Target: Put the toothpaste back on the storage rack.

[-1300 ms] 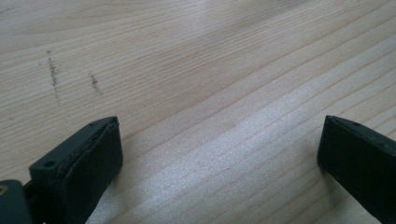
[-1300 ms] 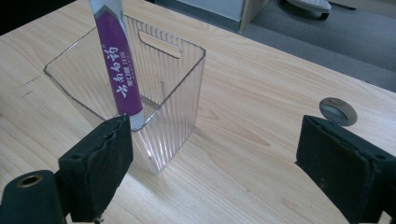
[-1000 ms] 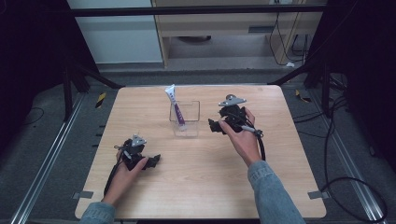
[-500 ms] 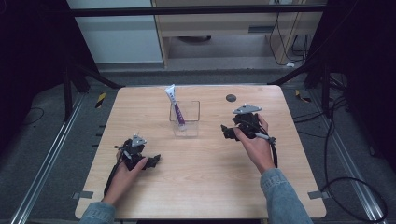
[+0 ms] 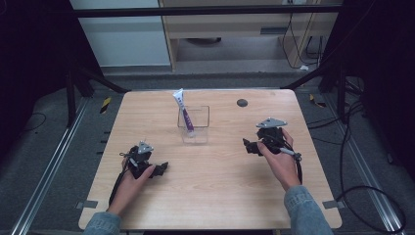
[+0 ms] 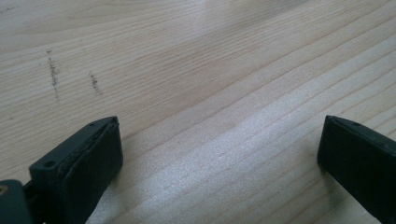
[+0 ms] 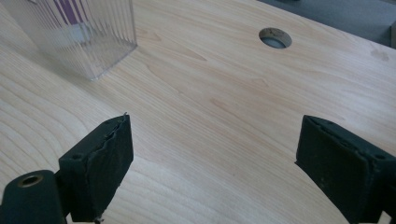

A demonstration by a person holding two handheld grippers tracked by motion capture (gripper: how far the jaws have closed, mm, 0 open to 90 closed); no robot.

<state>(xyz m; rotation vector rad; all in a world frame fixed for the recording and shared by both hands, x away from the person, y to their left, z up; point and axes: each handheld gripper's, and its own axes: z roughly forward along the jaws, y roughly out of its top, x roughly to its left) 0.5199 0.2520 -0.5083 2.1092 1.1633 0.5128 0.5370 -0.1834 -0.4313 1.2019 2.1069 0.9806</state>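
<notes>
A clear ribbed plastic box (image 5: 194,125) stands near the middle of the wooden table (image 5: 215,171), with a white and purple tube (image 5: 183,110) leaning upright in its left side. The same box (image 7: 84,32) is at the top left of the right gripper view. My right gripper (image 5: 250,146) rests low over the table to the right of the box, open, with nothing between its jaws (image 7: 212,163). My left gripper (image 5: 159,169) lies on the table at the front left, also open and empty (image 6: 219,163).
A round cable hole (image 5: 242,102) sits in the table at the back right, and the same hole (image 7: 275,37) lies ahead of the right gripper. Cables trail on the floor to the right of the table. A cabinet stands behind the table.
My right gripper has drawn back from beside the box toward the front right of the table, uncovering the cable hole. The left gripper has stayed put.
</notes>
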